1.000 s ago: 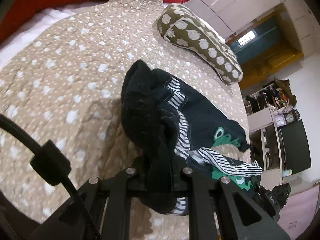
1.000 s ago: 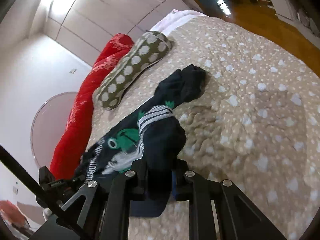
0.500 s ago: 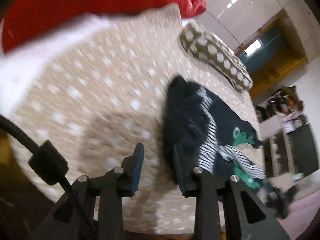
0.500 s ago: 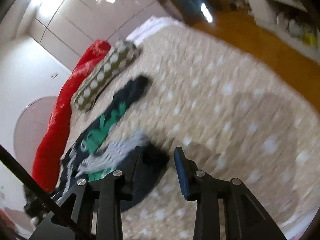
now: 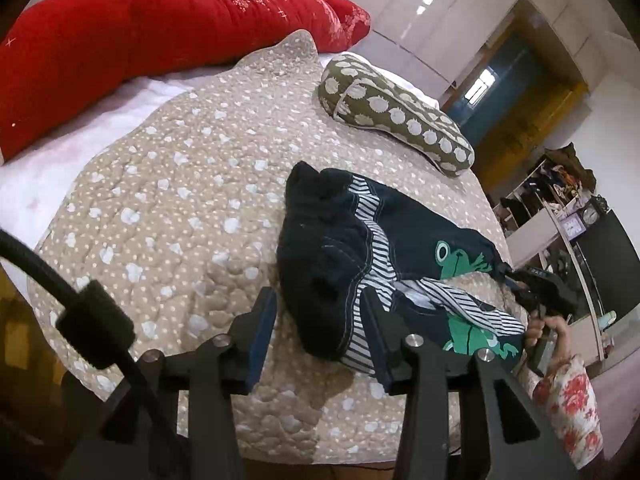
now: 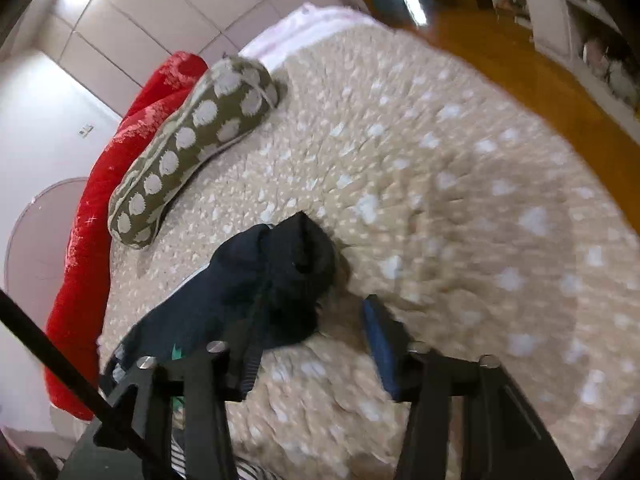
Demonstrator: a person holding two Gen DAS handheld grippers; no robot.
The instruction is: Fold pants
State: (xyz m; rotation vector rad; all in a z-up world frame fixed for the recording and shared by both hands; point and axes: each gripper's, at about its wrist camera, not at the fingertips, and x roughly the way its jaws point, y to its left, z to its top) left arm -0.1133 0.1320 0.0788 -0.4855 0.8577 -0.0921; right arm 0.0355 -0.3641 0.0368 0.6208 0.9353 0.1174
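While the left gripper opens its jaws, the pants lie crumpled on the quilt, right of its middle in the left view. Dark navy cloth, striped lining turned out, green frog prints on both legs. Waist end is bunched toward the spotted pillow; legs trail off to the right edge of the bed. Left fingers stand apart, with a dark fold of the pants reaching in between them; pads not pressing it, though the right-hand finger sits against the striped edge. Right gripper is closing its jaws; its own view is blurred and shows the fingers apart, a dark bunched end of the pants lying over the left-hand finger and partly between the two, nothing pinched. From the left view, that gripper is at the tip of one leg, held by a hand in a floral sleeve. Red bolster lies along the far side of the bed, behind the quilt.
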